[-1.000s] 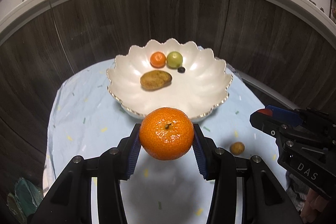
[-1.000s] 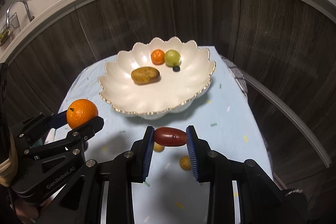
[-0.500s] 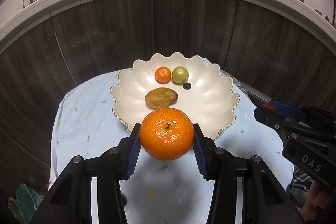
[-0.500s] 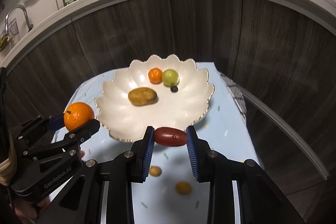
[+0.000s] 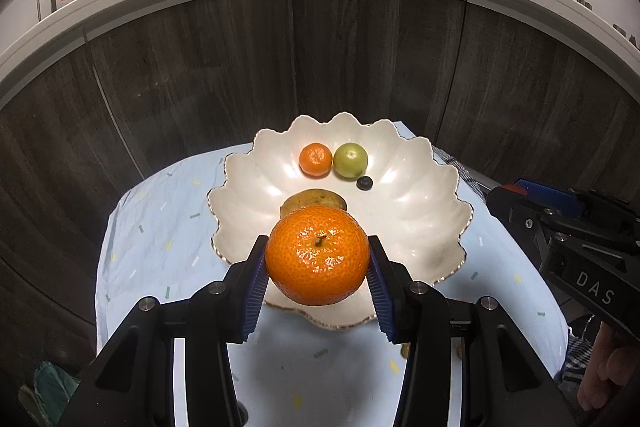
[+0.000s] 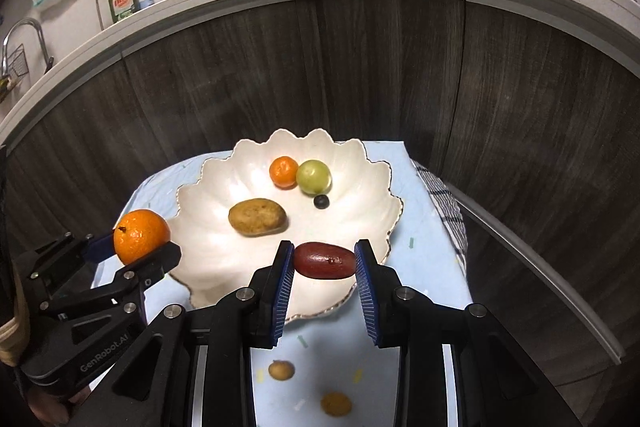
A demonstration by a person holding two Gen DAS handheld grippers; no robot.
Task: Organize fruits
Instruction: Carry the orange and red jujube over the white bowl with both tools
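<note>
Left gripper (image 5: 318,281): clamps large orange (image 5: 317,256) over bowl (image 5: 432,203), hiding part of brown fruit (image 6: 257,217). Right gripper (image 6: 325,287): clamps red fruit (image 6: 325,260) above bowl rim. Desk (image 6: 424,255): two small brown fruits (image 6: 281,370).

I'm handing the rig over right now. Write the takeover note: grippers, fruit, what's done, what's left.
Left gripper: jaws shut on a large mandarin, held above the near rim of the scalloped white bowl.
Right gripper: jaws shut on a dark red oblong fruit, also over the near rim.
Done: small mandarin, green fruit, brown oval fruit and blueberry lie in the bowl.
Left: release both held fruits into the bowl, then collect the two small yellow-brown fruits from the blue cloth.
</note>
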